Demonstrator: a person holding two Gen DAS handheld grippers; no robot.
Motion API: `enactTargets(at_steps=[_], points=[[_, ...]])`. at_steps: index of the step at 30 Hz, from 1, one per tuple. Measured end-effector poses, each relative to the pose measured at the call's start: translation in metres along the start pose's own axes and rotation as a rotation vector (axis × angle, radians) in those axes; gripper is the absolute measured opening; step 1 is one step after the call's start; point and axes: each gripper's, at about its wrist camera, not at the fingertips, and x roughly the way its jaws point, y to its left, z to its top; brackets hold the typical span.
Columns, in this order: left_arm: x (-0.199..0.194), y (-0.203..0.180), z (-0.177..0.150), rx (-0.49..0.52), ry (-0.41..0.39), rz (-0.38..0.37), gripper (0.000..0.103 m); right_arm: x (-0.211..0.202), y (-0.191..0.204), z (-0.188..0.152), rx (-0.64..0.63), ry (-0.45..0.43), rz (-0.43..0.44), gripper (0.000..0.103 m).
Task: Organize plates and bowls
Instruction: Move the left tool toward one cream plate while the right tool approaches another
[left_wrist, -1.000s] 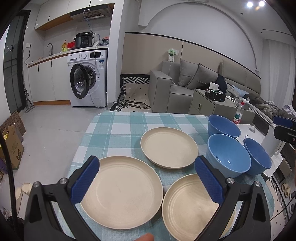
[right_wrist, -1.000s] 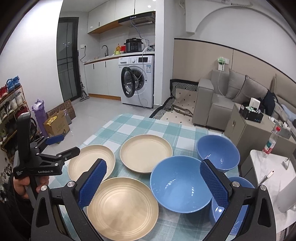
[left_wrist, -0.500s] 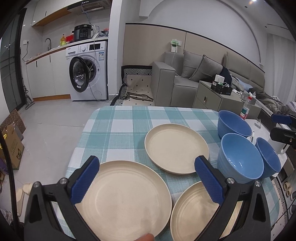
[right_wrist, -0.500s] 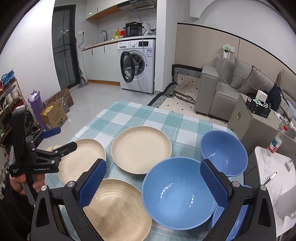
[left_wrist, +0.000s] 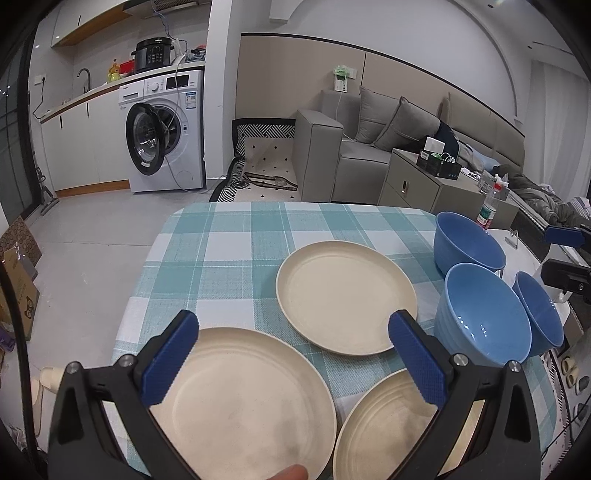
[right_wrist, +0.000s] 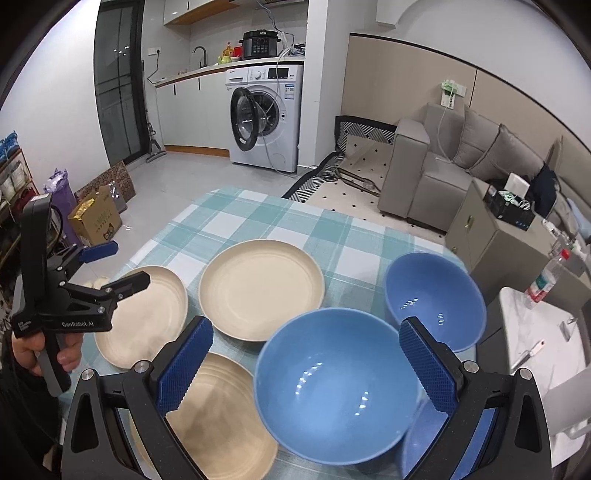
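Three cream plates and three blue bowls lie on a table with a teal checked cloth. In the left wrist view my left gripper is open and empty over the near-left plate; a second plate is at near right and a third is behind. In the right wrist view my right gripper is open and empty over the nearest bowl. Another bowl stands behind it; the third is partly hidden at the right edge.
The left gripper shows in the right wrist view, above the left plate. A white side table and a bottle stand to the right. A sofa and a washing machine are beyond the table.
Both grippers have moved lower and forward towards the table; the plates and bowls look larger. Nothing has been taken hold of.
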Motion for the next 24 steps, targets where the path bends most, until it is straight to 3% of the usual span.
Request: enactTargets(at_steps=[11, 16, 24], points=[[0.008, -0.006, 0.011, 0.006, 0.008, -0.04, 0.103, -0.06, -0.01, 0.015, -0.095, -0.014, -0.136, 0.103], [0.012, -0.006, 0.015, 0.003, 0.016, -0.039, 0.103, -0.06, -0.002, 0.029, -0.125, -0.015, -0.118, 0.103], [0.023, 0.001, 0.023, 0.004, 0.037, -0.01, 0.103, -0.021, -0.001, 0.046, -0.114, 0.019, -0.055, 0.103]])
